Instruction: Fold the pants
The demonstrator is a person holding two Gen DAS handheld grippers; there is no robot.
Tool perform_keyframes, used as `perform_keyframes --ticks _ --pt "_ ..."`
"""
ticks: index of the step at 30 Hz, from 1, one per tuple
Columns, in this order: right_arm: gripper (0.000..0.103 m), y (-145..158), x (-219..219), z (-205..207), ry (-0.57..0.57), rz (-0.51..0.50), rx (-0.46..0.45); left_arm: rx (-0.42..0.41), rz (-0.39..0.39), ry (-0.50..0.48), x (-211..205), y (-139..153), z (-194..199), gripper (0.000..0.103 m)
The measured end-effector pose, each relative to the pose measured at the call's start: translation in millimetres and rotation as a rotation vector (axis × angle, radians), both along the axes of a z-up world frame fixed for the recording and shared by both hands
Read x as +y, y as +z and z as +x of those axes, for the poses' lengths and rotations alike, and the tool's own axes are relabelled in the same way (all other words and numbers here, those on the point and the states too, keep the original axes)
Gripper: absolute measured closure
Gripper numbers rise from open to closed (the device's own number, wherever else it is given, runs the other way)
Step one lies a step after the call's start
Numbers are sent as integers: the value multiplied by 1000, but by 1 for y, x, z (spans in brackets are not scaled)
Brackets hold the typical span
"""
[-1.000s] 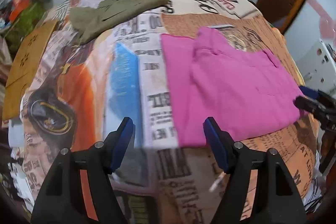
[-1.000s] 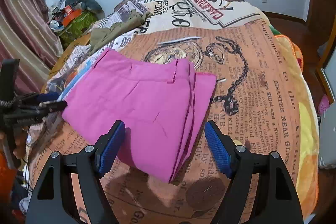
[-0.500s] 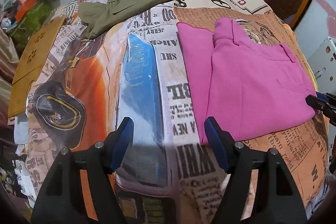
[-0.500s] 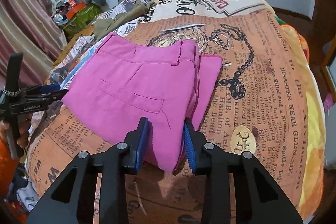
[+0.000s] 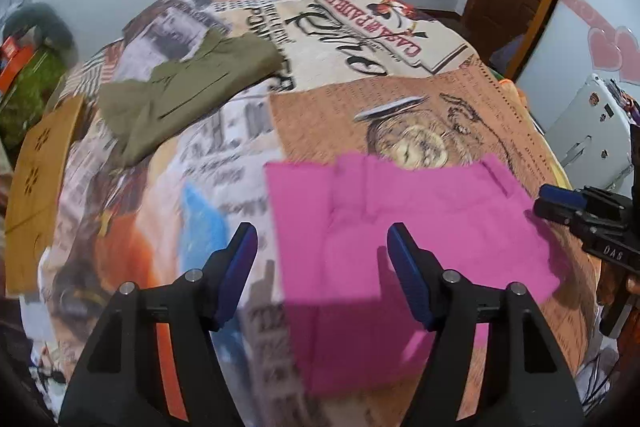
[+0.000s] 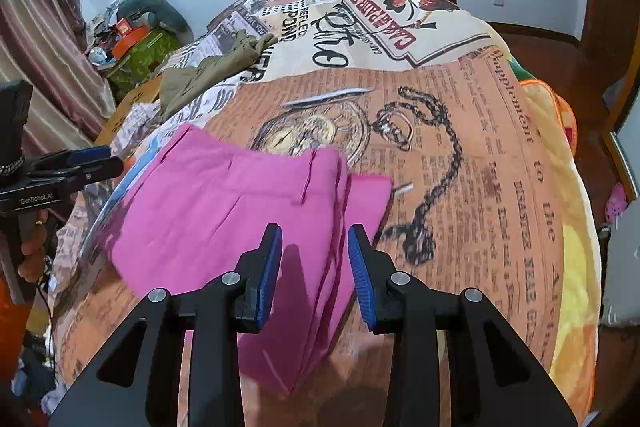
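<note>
Folded pink pants [image 5: 440,211] lie flat on the printed bedspread [image 5: 360,39]. My left gripper [image 5: 322,251] hovers over their left part with its jaws wide, closing a little, and no cloth is pinched. In the right wrist view the pants [image 6: 224,203] show their waistband and a folded edge. My right gripper [image 6: 314,239] hangs above that folded edge, jaws narrowed with a clear gap, and the cloth lies untouched below. Each gripper appears in the other's view: the right gripper [image 5: 560,203] at the pants' right edge, the left gripper [image 6: 92,163] at their left.
An olive garment [image 5: 188,95] lies at the far left of the bed. A wooden board [image 5: 40,187] borders the bed's left side, and a white appliance [image 5: 592,131] stands to the right. Clutter [image 6: 136,39] and a curtain [image 6: 40,47] fill the far left corner.
My left gripper swung right, from beside the pants to over their left part. The right gripper's jaws narrowed from wide to a small gap and it shifted slightly over the folded edge.
</note>
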State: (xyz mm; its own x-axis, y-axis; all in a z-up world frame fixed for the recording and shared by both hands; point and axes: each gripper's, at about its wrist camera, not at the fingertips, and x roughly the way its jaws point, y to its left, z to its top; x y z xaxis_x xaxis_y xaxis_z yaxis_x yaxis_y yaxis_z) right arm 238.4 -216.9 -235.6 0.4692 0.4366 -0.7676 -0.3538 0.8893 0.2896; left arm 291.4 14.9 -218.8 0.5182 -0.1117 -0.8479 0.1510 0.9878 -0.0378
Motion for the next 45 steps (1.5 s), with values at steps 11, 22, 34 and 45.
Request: perform_keyframes --ticks 11,22,34,45 --pt "65 -16 11 39 28 12 42 87 -76 -23 -11 -39 46 54" --pt "77 -19 15 38 83 17 -8 32 -63 -68 -18 -39 40 80" --pt "88 -25 23 45 97 -84 -28 68 15 -35 -16 -54 53 70" --pt "56 10 23 19 86 -61 -75 -38 37 -87 -28 -2 7 64"
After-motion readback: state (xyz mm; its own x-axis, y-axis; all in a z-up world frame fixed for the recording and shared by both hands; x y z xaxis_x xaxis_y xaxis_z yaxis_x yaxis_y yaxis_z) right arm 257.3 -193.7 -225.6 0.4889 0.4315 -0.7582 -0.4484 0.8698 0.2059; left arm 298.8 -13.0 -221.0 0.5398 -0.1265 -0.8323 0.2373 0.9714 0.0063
